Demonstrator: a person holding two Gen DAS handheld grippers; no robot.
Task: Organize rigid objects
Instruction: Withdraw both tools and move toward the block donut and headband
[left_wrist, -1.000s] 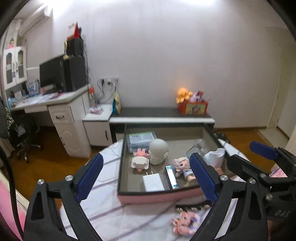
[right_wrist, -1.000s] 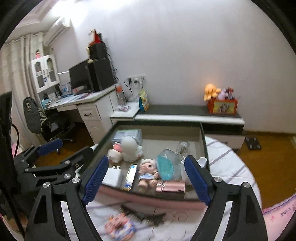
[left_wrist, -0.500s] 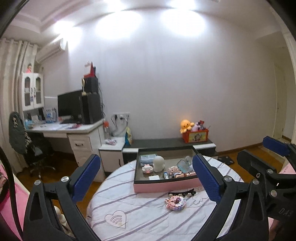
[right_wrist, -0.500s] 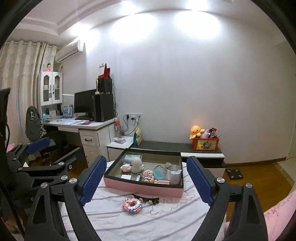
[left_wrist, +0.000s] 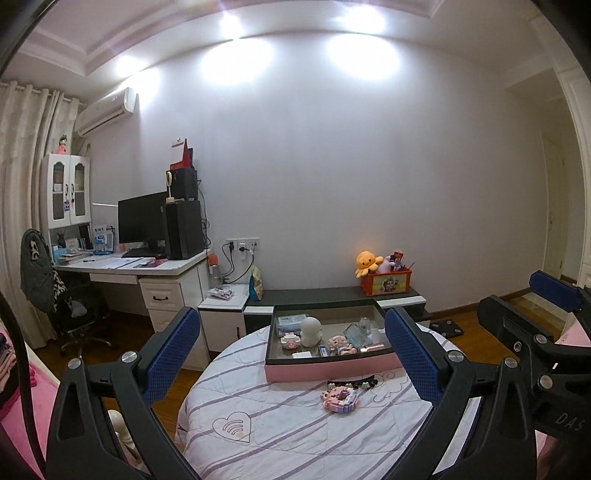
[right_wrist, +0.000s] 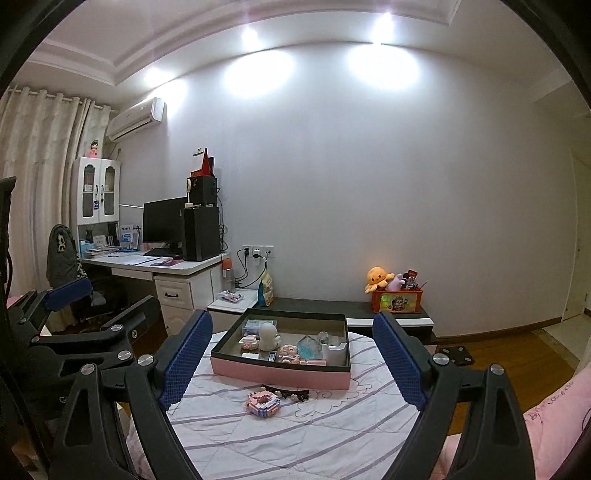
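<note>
A pink tray with a dark rim (left_wrist: 325, 367) (right_wrist: 280, 374) stands at the far side of a round table with a striped cloth (left_wrist: 280, 424) (right_wrist: 295, 435). It holds a white round figure (left_wrist: 310, 330) (right_wrist: 267, 336), a small doll (left_wrist: 341, 343) (right_wrist: 288, 352) and several other small items. In front of it lie a pink block toy (left_wrist: 340, 398) (right_wrist: 263, 400) and a black hair clip (left_wrist: 352, 384) (right_wrist: 286, 392). My left gripper (left_wrist: 291, 354) and right gripper (right_wrist: 291, 362) are both open and empty, held well back from the table.
A white desk with a monitor (left_wrist: 142, 225) and an office chair (left_wrist: 44, 280) stand at the left. A low dark bench (left_wrist: 332, 295) behind the table carries an orange toy box (left_wrist: 388, 282). A pink bed edge (right_wrist: 546, 424) is at the right.
Both grippers have pulled far back and up from the tray. The tray filled the view before; now the whole table and room show. Both stay open and empty.
</note>
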